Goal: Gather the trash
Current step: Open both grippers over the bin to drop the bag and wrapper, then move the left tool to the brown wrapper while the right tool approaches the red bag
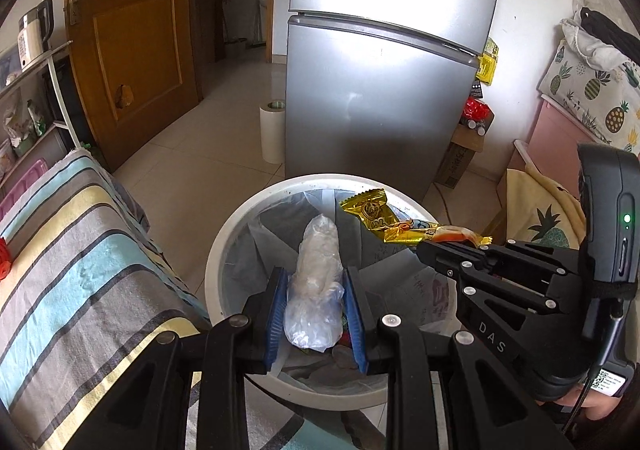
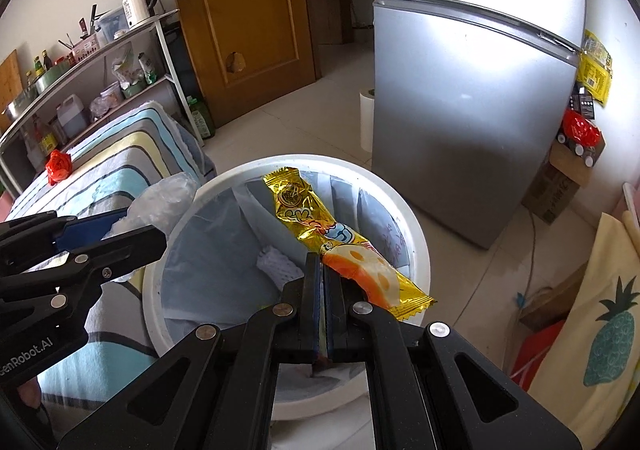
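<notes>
A white trash bin with a grey liner stands on the floor below both grippers. My left gripper is shut on a crumpled clear plastic bag, held between its blue pads over the bin's mouth. My right gripper is shut on the orange end of a long gold snack wrapper, which sticks out over the bin. In the left wrist view the right gripper reaches in from the right with the wrapper. The right wrist view shows the left gripper at the left with the bag.
A bed with a striped cover lies left of the bin, with a red crumpled piece on it. A silver fridge stands behind the bin, a white roll beside it. A pineapple-print cloth and a cardboard box are at right.
</notes>
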{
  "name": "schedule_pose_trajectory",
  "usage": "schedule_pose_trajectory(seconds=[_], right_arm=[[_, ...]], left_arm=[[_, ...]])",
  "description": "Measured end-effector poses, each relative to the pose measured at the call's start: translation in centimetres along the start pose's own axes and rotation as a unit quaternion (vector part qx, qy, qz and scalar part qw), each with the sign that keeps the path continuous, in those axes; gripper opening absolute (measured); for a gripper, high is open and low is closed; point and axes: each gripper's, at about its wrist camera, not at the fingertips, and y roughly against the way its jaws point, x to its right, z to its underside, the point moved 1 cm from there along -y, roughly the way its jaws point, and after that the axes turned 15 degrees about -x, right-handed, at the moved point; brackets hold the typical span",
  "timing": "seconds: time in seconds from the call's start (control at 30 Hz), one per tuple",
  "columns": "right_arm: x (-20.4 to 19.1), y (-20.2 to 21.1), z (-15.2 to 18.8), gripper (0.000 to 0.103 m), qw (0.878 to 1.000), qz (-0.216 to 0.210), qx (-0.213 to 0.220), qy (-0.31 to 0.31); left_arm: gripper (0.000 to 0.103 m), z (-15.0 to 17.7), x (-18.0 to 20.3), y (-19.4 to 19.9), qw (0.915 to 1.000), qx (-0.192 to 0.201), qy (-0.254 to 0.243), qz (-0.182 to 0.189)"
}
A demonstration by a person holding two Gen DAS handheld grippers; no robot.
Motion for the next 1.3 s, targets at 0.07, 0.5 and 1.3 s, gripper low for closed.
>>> schedule_pose_trajectory(seconds=[0.07, 0.5, 1.3], right_arm=[[-0.2, 0.0, 0.1, 0.003, 1.0, -0.002, -0.001, 0.003], [-1.1, 0.6, 0.4, 0.036, 1.0, 0.008, 0.006, 0.004], [-13.1, 4.2, -1.0, 0.048, 0.989, -0.086, 0.071, 0.098]], left_arm=[[0.029, 0.0, 0.0, -0.2, 1.0, -0.002, 0.001, -0.001], [0.042, 0.5, -1.5, 1.1, 0.9997, 0.012, 0.022, 0.001], [0.051, 9.9, -12.8, 10.7, 0.97, 0.076, 0.183, -0.141]])
